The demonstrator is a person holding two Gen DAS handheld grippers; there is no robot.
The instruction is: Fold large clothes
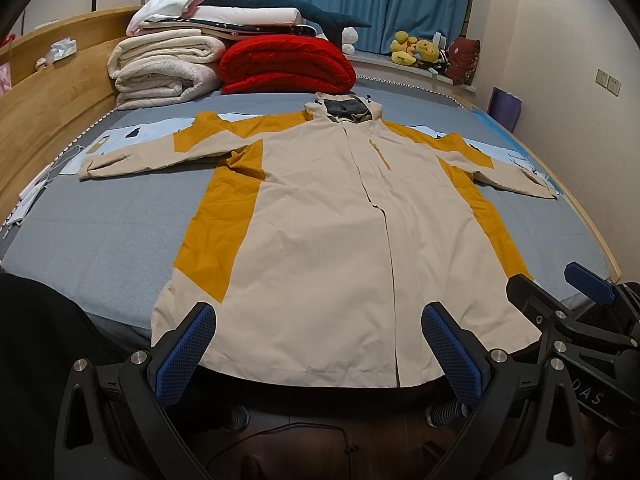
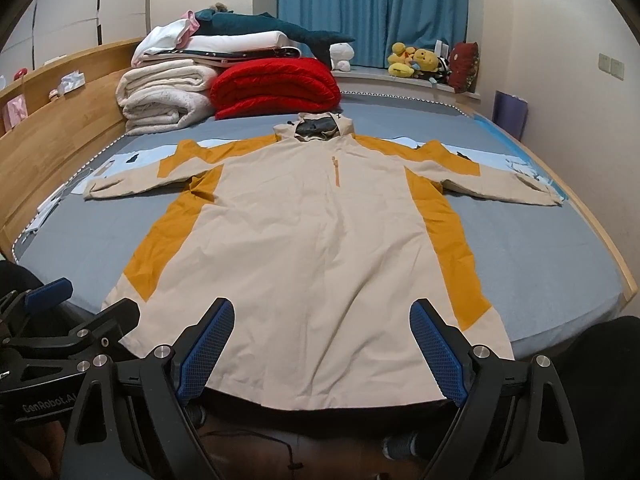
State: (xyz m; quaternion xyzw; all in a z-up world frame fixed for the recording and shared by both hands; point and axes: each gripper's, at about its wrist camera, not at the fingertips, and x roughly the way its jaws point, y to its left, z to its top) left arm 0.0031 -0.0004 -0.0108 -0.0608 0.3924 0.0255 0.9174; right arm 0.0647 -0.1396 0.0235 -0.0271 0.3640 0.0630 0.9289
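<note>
left gripper [image 1: 318, 354]: your fingers are spread wide with nothing between them; they hover just short of the jacket's hem, at the near edge of the bed.
right gripper [image 2: 322, 350]: your fingers here are spread wide too, holding nothing, poised over the same hem just beside the left pair.
left blue pads [image 1: 186, 356]: facing each other across the lower front of the jacket, apart from the cloth.
jacket [image 1: 332, 240]: straight ahead of both pairs of fingers, lying flat and face up on the bed, front closed, cream with mustard side panels.
sleeves [image 1: 168, 152]: stretched out to either side, far beyond your fingertips.
hood [image 1: 344, 110]: at the far end from your fingers, dark lining showing.
hem [image 2: 340, 392]: nearest to you, hanging slightly over the bed's edge between the right fingers.
bed [image 1: 100, 240]: grey-blue cover, spreading outward on both sides of your fingers.
red quilt [image 1: 288, 66]: folded, past the hood, far ahead.
white blankets [image 1: 164, 68]: stacked to the left of the red quilt.
curtain [image 2: 372, 8]: blue, on the far wall.
feet [image 1: 446, 410]: in striped socks, below your fingers on the floor.
</note>
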